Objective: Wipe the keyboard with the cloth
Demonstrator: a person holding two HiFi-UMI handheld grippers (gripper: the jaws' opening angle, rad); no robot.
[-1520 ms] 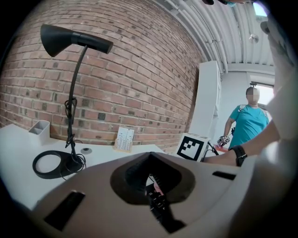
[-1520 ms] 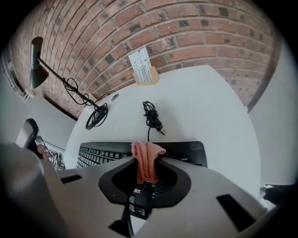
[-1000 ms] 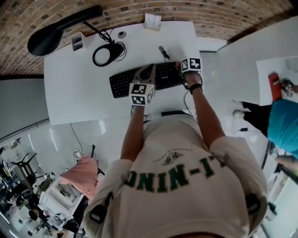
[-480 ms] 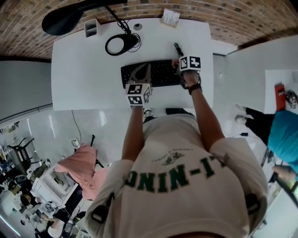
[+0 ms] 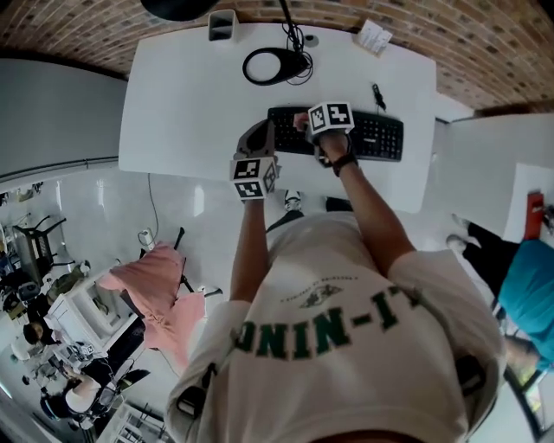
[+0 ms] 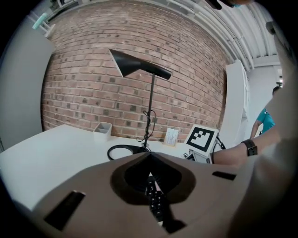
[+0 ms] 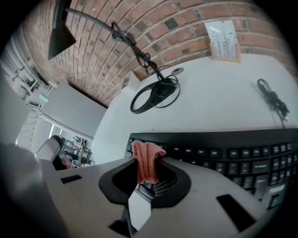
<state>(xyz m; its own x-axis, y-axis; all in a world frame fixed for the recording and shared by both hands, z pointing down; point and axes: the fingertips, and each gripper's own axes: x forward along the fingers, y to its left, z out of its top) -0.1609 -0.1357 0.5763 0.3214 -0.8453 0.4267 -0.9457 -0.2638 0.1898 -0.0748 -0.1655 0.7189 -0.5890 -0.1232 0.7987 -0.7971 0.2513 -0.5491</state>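
1. Worktop point(image 5: 182, 112): white, its far edge against a red brick wall point(image 5: 69, 35).
2. Keyboard point(image 5: 372, 137): black, lying flat on the right half of the worktop, nearer the near edge than the far one.
3. Right gripper point(image 7: 150, 159): jaws clamped on a pink cloth point(image 7: 145, 171). The cloth's folded top stands up between the jaw tips, over the left end of the keyboard.
4. Left gripper point(image 6: 150, 155): jaws together with nothing between them, at the keyboard's left end by the near edge. Keys show through the slit under the tips.
5. Desk lamp point(image 6: 139, 67): black, with a thin stem and a cone shade. It rises from a black ring with a cord point(image 5: 270, 65) near the middle of the far edge.
6. Holder point(image 5: 223, 24): small and white, at the far edge, left of the ring.
7. Card stand point(image 5: 374, 36): white, at the far edge towards the right corner.
8. Short black cord point(image 5: 378, 95): loose, between the card stand and the keyboard.
9. Floor point(image 5: 95, 216): glossy white, with a pink-covered item point(image 5: 151, 298) standing on it below the worktop's left corner.
10. Person in teal point(image 5: 530, 285): at the room's right side, well apart from the worktop.
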